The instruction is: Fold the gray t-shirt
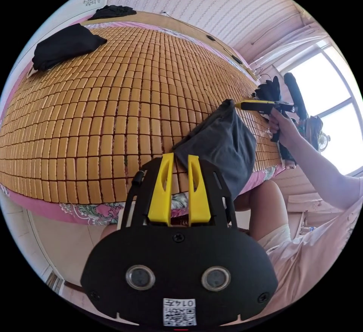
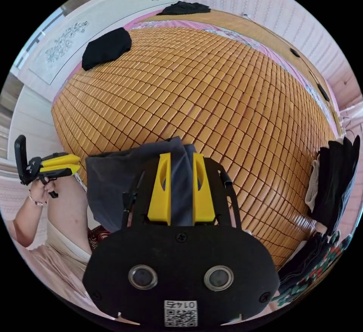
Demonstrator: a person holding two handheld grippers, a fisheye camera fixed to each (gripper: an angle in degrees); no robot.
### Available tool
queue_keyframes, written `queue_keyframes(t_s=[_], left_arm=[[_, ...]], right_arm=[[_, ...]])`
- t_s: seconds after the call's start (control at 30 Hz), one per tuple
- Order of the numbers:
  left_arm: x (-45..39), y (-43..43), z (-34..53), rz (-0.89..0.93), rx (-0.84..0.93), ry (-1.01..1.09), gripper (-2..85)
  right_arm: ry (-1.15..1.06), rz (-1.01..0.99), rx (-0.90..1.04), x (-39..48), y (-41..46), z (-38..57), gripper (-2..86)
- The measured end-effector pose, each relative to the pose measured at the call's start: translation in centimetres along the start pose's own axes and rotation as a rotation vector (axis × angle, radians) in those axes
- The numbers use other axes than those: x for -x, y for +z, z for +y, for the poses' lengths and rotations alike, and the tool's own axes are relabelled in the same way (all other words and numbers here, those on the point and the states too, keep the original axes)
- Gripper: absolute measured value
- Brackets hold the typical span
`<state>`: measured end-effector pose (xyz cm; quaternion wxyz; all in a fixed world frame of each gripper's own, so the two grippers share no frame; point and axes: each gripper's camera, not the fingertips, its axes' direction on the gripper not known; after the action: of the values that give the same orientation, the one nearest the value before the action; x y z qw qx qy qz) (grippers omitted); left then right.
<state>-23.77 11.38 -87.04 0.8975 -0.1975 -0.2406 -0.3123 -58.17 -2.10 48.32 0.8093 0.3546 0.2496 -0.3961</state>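
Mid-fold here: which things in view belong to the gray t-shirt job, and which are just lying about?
Part of the job:
- gray t-shirt, hanging at the mat's edge
- right hand-held gripper, shut on the shirt
- left hand-held gripper, holding nothing
- bamboo mat on the bed

Lying about:
- black garment at the far corner
- another dark garment beyond it
- dark clothes pile at the mat's side

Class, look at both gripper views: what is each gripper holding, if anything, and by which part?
The right gripper is shut on the gray t-shirt, pinching a bunched upper edge. The left gripper holds nothing; its jaws stand apart.
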Motion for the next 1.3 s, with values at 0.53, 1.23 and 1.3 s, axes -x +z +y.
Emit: queue_keyframes(t_s=[0.53,1.23,1.3], left_arm=[[-3.9,3.2,-3.5,-0.136,0.068,0.169,11.4],[-21.1,-12.3,2.1,0.066,-0.183,0.535,0.0],[-24.1,-13.3,1.2,0.089,-0.215,0.59,0.0]], right_arm=[[0.092,-0.128,0.022,-0.7,1.0,-0.8,13.4],[0.175,-0.33,-0.597,-4.5,-16.3,19.3,5.2],[0.177,-0.271,-0.639,-5.9,-18.8,20.2,5.2]])
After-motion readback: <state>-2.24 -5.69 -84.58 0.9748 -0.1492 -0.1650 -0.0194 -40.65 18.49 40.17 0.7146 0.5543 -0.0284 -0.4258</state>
